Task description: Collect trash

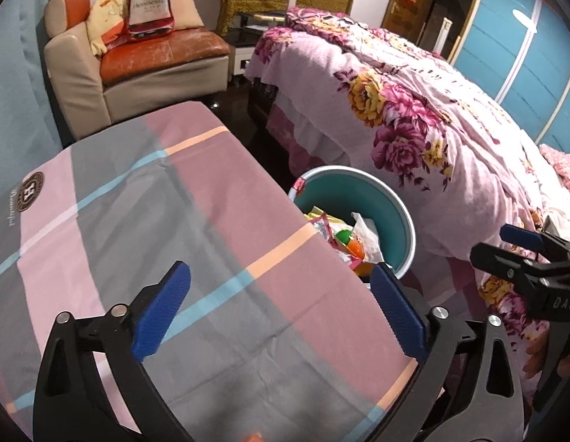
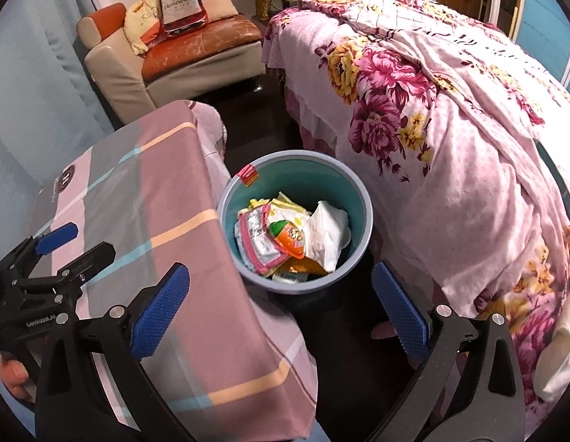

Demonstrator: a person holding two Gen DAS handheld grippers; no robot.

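A round teal bin [image 2: 353, 199] stands on the dark floor between a cloth-covered table and a bed. Inside it lie several wrappers [image 2: 261, 237], an orange and green packet [image 2: 290, 237] and a crumpled white bag [image 2: 327, 235]. The left wrist view shows the same bin [image 1: 391, 199], partly hidden behind the table edge. My left gripper [image 1: 281, 311] hovers open above the tablecloth with nothing between its blue pads. Near the bin's front rim, my right gripper [image 2: 281, 311] is open and empty too. Each gripper shows at the edge of the other's view.
The table [image 1: 156, 221] wears a pink, grey and blue checked cloth. A bed with a floral pink cover [image 2: 450, 129] fills the right side. An orange and beige sofa [image 1: 145, 51] with a large bottle-shaped bag stands at the back. Dark floor runs between table and bed.
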